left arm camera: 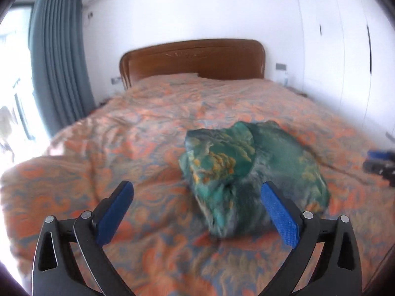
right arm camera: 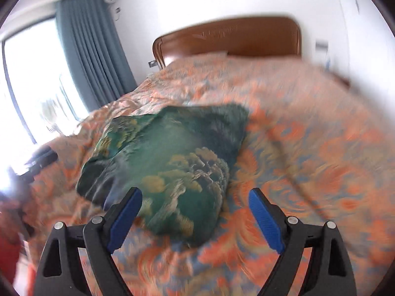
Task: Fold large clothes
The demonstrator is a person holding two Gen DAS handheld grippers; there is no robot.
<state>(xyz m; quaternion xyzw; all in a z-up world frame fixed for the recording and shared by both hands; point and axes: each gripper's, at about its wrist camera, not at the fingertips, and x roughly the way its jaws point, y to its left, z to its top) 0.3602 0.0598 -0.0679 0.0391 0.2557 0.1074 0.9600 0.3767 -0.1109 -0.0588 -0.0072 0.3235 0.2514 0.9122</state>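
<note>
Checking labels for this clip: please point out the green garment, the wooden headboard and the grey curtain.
green garment [left arm camera: 246, 172], left wrist view, middle of the folded bundle.
wooden headboard [left arm camera: 192, 59], left wrist view, centre of its panel.
grey curtain [right arm camera: 98, 49], right wrist view, mid pleats.

A green garment [left arm camera: 249, 172] printed with yellow patches (folded into a puffy bundle) lies on the bedspread [left arm camera: 123, 148].

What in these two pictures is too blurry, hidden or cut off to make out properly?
- Green garment: right view smears its print; its underside is hidden against the bedspread in both views.
- Dark object at the left view's right edge: cut off and blurred, cannot tell what it is.
- Window: glare washes out everything outside.
- Headboard carving: blurred in the right view.
- Person's hand and sleeve, right view's lower left: smeared, cropped.
</note>
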